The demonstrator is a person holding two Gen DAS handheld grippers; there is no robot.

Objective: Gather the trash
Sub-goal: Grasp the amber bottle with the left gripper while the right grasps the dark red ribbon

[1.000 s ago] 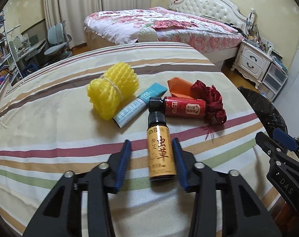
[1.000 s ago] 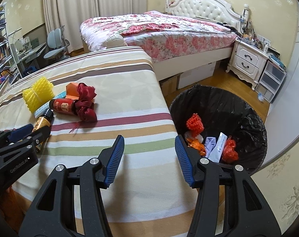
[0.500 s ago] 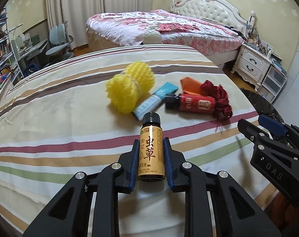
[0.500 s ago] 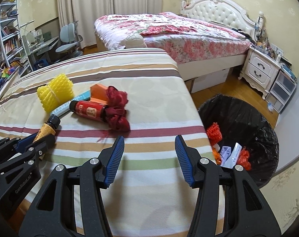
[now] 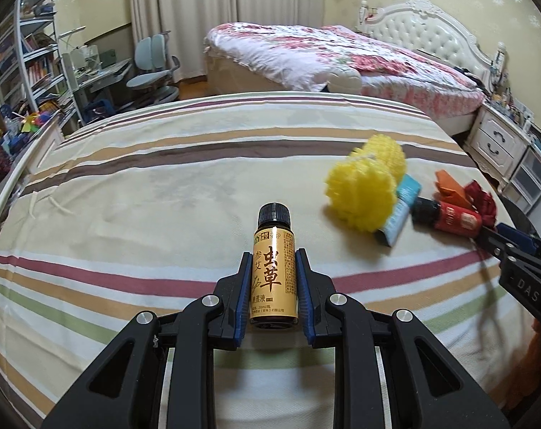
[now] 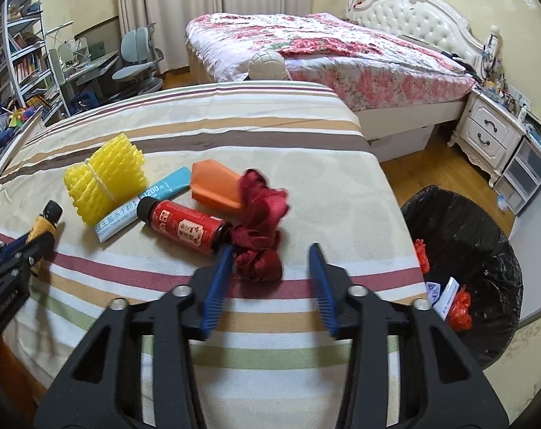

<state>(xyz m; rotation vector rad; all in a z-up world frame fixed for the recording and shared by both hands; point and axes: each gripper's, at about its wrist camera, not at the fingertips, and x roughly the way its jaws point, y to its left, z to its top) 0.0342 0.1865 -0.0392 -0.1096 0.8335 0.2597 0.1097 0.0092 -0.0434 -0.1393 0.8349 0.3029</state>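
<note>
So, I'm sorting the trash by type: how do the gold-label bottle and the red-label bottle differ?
The gold-label bottle is clamped between the left gripper's pads; the red-label bottle lies free on the striped cover. The gold-label bottle sits apart from the pile; the red-label bottle rests against the dark red ribbon. Both are small, with black caps.

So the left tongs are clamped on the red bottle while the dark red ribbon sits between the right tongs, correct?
Not quite. The left tongs are clamped on the amber bottle, as the left wrist view shows. The red bottle lies on the striped sheet. The dark red ribbon sits between the closing right tongs.
</note>
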